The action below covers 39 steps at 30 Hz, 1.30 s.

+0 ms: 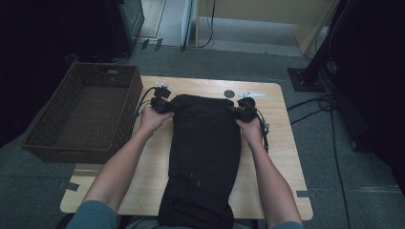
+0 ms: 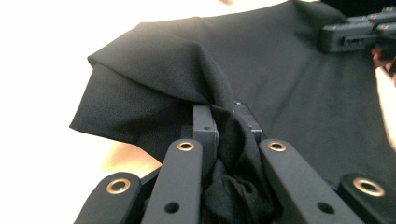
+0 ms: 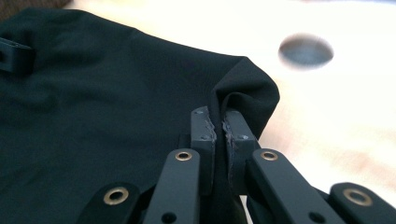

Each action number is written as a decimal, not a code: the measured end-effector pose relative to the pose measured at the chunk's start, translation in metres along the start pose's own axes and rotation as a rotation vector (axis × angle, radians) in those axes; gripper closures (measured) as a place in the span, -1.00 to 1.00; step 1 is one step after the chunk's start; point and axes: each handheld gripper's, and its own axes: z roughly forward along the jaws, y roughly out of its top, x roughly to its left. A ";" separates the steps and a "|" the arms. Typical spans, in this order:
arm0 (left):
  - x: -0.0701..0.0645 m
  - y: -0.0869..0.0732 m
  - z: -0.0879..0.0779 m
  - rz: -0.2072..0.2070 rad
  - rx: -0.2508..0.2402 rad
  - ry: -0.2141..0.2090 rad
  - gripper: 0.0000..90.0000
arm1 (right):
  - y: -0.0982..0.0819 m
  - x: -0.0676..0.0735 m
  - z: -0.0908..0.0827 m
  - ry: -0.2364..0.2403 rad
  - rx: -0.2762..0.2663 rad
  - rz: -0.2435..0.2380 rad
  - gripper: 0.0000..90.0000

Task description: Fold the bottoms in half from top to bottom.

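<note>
We pinch the far corners of the black garment (image 1: 203,143), lying lengthwise on the tabletop (image 1: 279,157), with the left hand-held gripper (image 1: 165,105) and right hand-held gripper (image 1: 239,112), both clamped on cloth, probably to fold it evenly.

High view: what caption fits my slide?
Both grippers, left and right, pinch the black cloth's far corners beside a wicker basket.
</note>
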 end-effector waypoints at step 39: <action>-0.046 -0.127 -0.034 -0.009 0.054 -0.071 0.78 | -0.108 0.056 -0.062 0.093 0.070 -0.065 0.85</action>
